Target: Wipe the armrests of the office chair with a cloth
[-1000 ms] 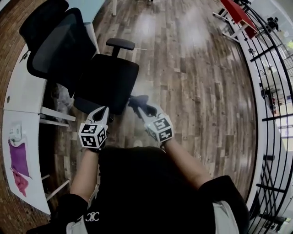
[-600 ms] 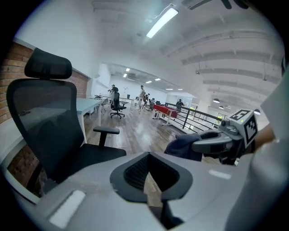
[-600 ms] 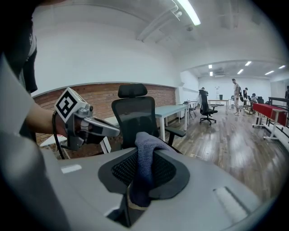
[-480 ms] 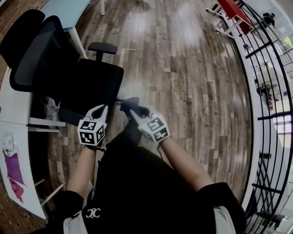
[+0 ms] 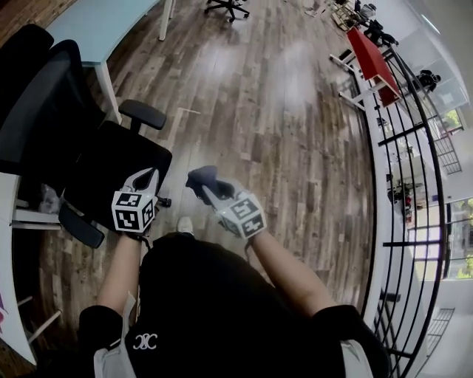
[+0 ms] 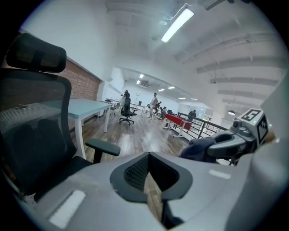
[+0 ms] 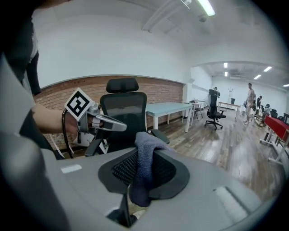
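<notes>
The black office chair (image 5: 111, 166) stands at the left of the head view, its far armrest (image 5: 143, 114) and near armrest (image 5: 80, 226) both bare. My left gripper (image 5: 145, 176) hovers shut and empty over the seat's front edge. My right gripper (image 5: 208, 189) is shut on a dark blue-grey cloth (image 5: 196, 176) over the floor, just right of the seat and apart from it. In the right gripper view the cloth (image 7: 143, 167) hangs folded between the jaws, with the chair (image 7: 124, 115) and left gripper (image 7: 101, 122) beyond. The left gripper view shows the far armrest (image 6: 103, 146) and the cloth (image 6: 198, 148).
A light-blue desk (image 5: 103, 22) stands behind the chair and a white desk edge (image 5: 6, 244) at the far left. A black railing (image 5: 399, 184) curves down the right, near a red table (image 5: 373, 55). Wood floor (image 5: 295, 133) stretches ahead. Several people stand far off (image 7: 249, 97).
In the head view the chair has slid left and the view has swung right. The cloth, earlier by the seat's corner, is now over the floor, apart from the chair. Both grippers stay shut.
</notes>
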